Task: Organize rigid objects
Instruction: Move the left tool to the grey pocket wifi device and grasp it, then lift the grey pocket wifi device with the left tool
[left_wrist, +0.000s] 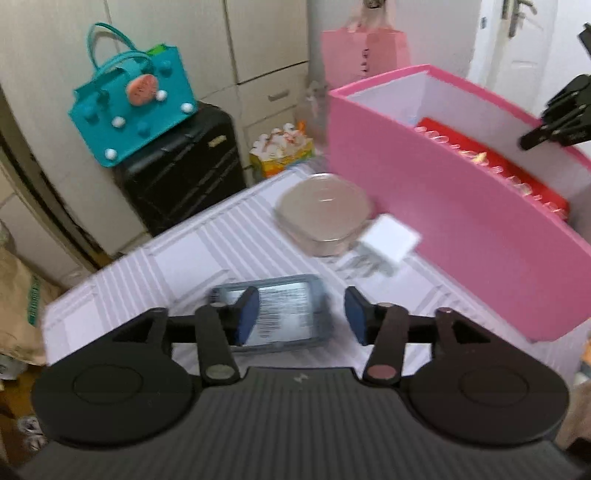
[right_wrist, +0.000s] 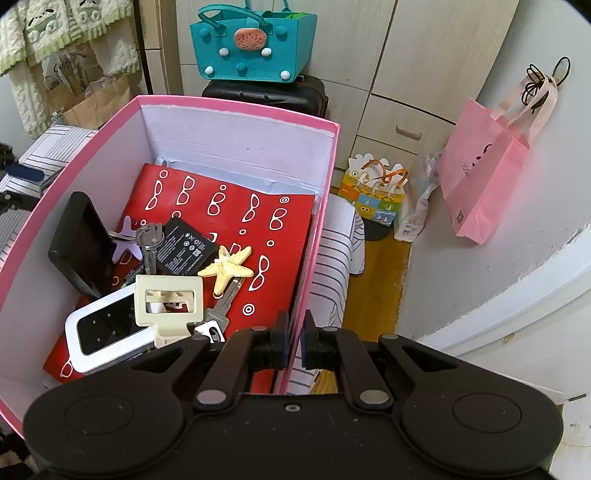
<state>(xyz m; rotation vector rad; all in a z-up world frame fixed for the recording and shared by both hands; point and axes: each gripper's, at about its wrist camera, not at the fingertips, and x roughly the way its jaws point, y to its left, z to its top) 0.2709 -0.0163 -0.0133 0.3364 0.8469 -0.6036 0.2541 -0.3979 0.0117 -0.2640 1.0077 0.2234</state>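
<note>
Nearest, left gripper (left_wrist: 301, 315) hangs with jaws apart, empty, over the grey card case (left_wrist: 275, 314) on the striped cloth (left_wrist: 177, 258). Right gripper (right_wrist: 293, 345) pinches the pink box (right_wrist: 240, 110) wall at six o'clock.

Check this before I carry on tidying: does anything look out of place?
Three things lie outside the pink box on the striped cloth: a clear case, a round-cornered container and a white charger beside it.
</note>
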